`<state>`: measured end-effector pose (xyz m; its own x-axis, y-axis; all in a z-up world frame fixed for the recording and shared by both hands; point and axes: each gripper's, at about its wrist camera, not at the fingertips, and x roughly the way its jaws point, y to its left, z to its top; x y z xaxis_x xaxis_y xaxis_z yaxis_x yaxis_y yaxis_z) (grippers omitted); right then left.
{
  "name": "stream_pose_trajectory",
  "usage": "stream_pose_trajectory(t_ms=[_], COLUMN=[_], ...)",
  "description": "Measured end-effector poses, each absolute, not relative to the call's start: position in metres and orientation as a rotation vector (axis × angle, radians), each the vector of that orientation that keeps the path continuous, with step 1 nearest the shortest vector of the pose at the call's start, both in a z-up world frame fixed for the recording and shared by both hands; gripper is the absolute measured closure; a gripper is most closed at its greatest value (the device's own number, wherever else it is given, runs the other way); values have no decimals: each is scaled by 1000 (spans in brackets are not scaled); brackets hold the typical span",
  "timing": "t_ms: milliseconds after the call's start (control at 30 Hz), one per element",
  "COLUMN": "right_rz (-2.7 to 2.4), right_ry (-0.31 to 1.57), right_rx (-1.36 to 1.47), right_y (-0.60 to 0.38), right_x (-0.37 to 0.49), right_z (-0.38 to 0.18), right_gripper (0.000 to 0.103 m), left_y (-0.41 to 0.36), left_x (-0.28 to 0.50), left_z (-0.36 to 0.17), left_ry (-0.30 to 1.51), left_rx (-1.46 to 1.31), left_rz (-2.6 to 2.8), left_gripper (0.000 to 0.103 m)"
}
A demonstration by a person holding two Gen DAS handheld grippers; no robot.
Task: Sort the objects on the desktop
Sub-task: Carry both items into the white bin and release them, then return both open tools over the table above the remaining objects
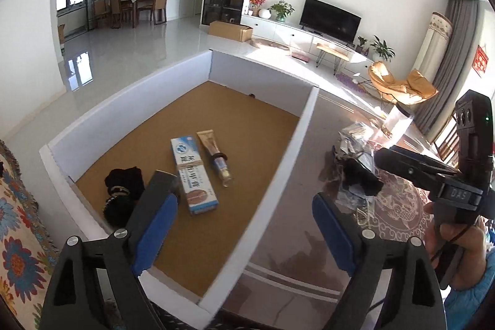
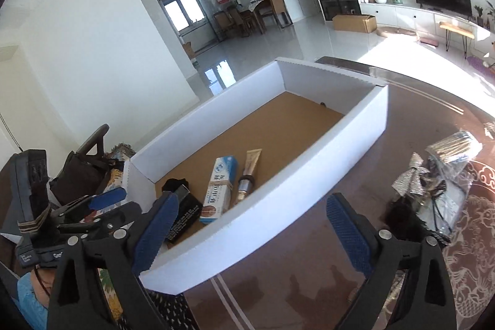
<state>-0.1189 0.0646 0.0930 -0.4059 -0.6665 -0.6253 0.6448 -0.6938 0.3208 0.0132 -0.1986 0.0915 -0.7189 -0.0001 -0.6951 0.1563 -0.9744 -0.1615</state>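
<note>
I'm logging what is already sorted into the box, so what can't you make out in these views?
- Black bundle, left wrist view: partly behind the left hand-held gripper finger.
- Black box, right wrist view: label too small, right hand-held gripper finger covers it.
- Pile outside the white box: glare hides contents.

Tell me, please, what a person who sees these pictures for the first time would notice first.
The eye goes first to the white tray with its brown floor, where a blue-and-white box and a beige tube lie side by side. To the right of the tray, a heap of shiny wrappers and dark items sits on the table. Both hand-held grippers, left and right, are open and empty.
</note>
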Motion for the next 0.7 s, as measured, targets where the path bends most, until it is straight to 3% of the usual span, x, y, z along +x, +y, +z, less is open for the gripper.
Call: stream_pose_trajectory(t_ms=[200, 300, 500, 700], right_rz=[-2532, -2573, -2599, -2632], right_ry=[300, 173, 65, 147], right_rx=[1137, 1290, 1372, 1361], right_y=[216, 280, 300, 282], right_x=[-95, -90, -82, -98], right_z=[25, -11, -43, -51], right_gripper=[0, 0, 0, 0], left_y=[-83, -47, -15, -37], left_x=[12, -2, -31, -40], left_z=[34, -1, -32, -49], left_ry=[378, 337, 23, 133], left_rx=[1426, 1514, 1427, 1443], left_rz=[-2925, -2876, -2841, -2797], left_gripper=[7, 7, 7, 7])
